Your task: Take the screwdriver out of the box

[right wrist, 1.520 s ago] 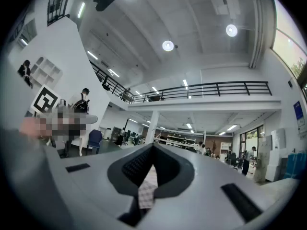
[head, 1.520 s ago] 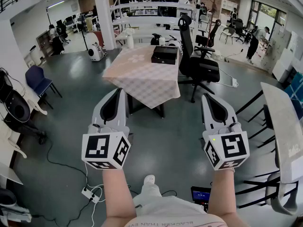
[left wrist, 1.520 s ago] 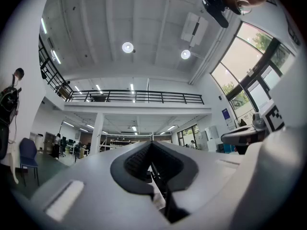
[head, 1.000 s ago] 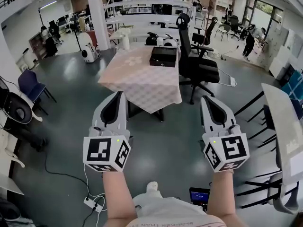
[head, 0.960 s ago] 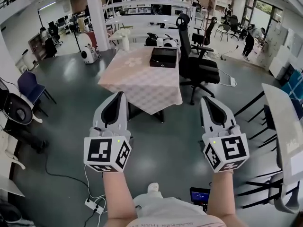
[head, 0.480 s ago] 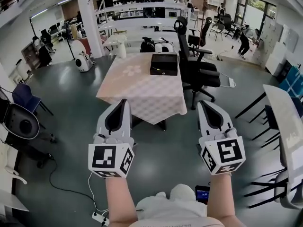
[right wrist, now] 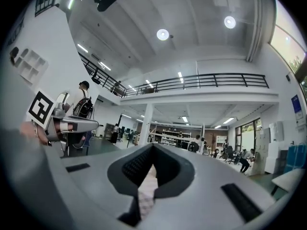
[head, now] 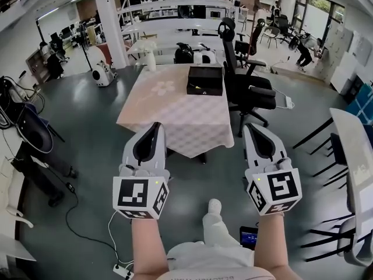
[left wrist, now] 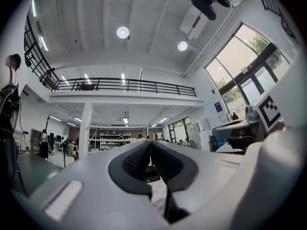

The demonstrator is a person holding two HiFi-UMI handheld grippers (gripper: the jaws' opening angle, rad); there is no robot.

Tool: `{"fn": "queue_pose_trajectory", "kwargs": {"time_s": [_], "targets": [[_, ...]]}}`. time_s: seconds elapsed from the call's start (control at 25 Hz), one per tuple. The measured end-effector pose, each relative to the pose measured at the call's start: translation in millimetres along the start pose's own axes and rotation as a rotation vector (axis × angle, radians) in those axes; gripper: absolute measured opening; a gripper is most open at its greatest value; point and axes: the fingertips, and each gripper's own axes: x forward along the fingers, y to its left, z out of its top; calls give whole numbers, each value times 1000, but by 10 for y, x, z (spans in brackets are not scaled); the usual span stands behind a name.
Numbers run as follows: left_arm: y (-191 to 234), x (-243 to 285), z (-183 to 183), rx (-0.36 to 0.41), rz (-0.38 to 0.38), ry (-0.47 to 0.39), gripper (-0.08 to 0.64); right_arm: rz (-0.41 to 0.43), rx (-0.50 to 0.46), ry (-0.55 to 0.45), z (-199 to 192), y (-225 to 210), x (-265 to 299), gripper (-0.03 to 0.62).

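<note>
The black box point(head: 205, 80) sits at the far end of a table with a pale checked cloth point(head: 175, 118), well ahead of both grippers. No screwdriver shows. In the head view my left gripper point(head: 156, 125) and right gripper point(head: 249, 125) are held side by side above the floor, pointing at the table's near edge. Both are shut with nothing between the jaws. The left gripper view shows its jaws point(left wrist: 149, 143) meeting at the tips, with the box small beyond them. The right gripper view shows its jaws point(right wrist: 153, 145) closed too, with checked cloth in the gap below.
A black office chair point(head: 252, 92) stands right of the table. A white table edge point(head: 356, 150) and chairs are at the far right. Cables and a power strip point(head: 119, 267) lie on the grey floor at the left. People and shelves are at the back of the hall.
The table and box have come closer and lower in the head view. Both grippers stay shut and side by side. A foot has stepped forward below.
</note>
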Motion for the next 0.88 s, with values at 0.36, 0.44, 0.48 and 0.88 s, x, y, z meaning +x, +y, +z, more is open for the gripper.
{"fn": "queue_pose_trajectory", "kwargs": {"time_s": [0.36,0.44,0.48,0.88], "targets": [[149,940,-160,28,27,12,11,56,2,-21,-110,-473,899,6],[177,1186,-182,28,33,14,11,75,4,-22,-145,-606,1125,6],[192,1310,-193,27,38,13,11,83,4,-22,-166,-673,1237,6],[357,2436,-325,48,113,-3,10,154,7,-43,-373,-1333,2244,6]]}}
